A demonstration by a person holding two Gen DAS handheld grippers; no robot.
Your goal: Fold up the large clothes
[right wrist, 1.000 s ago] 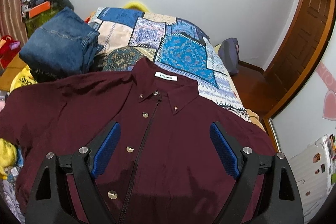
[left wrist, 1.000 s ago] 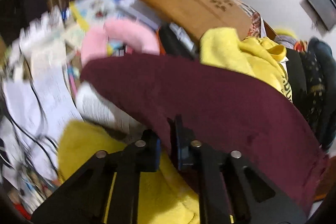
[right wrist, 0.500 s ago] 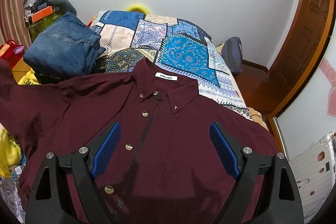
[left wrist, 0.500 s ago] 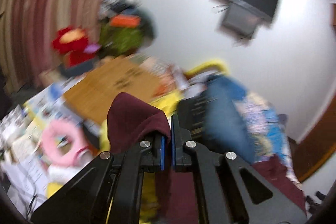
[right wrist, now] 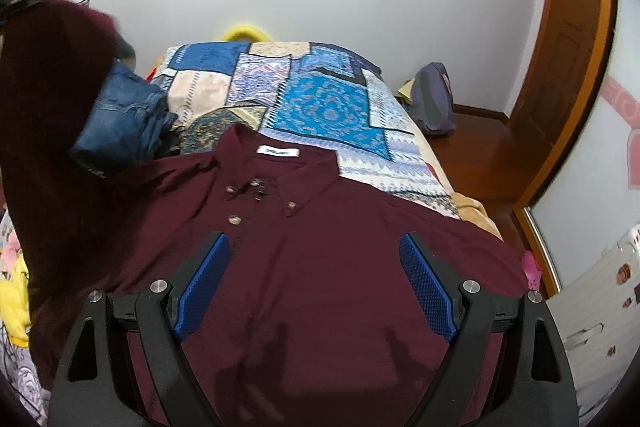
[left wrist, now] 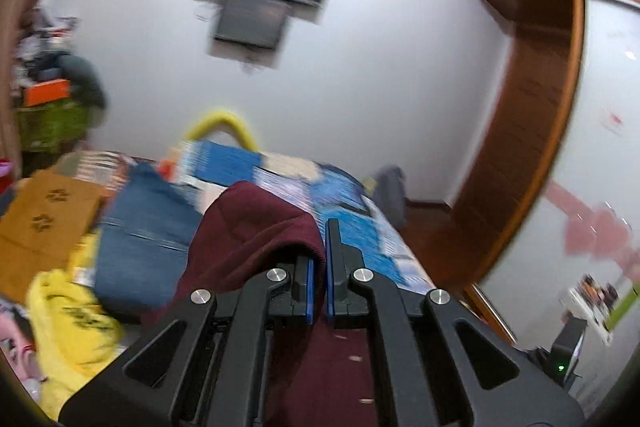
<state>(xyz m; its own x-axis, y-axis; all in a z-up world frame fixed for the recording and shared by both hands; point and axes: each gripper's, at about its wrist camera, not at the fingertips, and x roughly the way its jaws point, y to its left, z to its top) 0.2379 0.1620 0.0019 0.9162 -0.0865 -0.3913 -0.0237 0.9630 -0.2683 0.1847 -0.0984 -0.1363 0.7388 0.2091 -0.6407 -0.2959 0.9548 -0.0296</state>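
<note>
A maroon button-up shirt [right wrist: 320, 247] lies front up on the bed, collar toward the far wall. My left gripper [left wrist: 321, 247] is shut on the shirt's left sleeve [left wrist: 256, 227] and holds it raised; the lifted sleeve [right wrist: 52, 87] shows at the left in the right wrist view. My right gripper [right wrist: 314, 259] is open and empty, hovering over the shirt's chest.
A patchwork bedspread [right wrist: 320, 99] covers the bed. Folded blue jeans [right wrist: 120, 123] lie left of the collar. Yellow clothing [left wrist: 68, 323] and a cardboard box [left wrist: 40, 219] are at the left. A purple bag [right wrist: 434, 99] sits on the floor by the wooden door [right wrist: 560, 67].
My left gripper has lifted the sleeve up and swung it right, over the bed. The right gripper has stayed open and moved slightly closer to the shirt.
</note>
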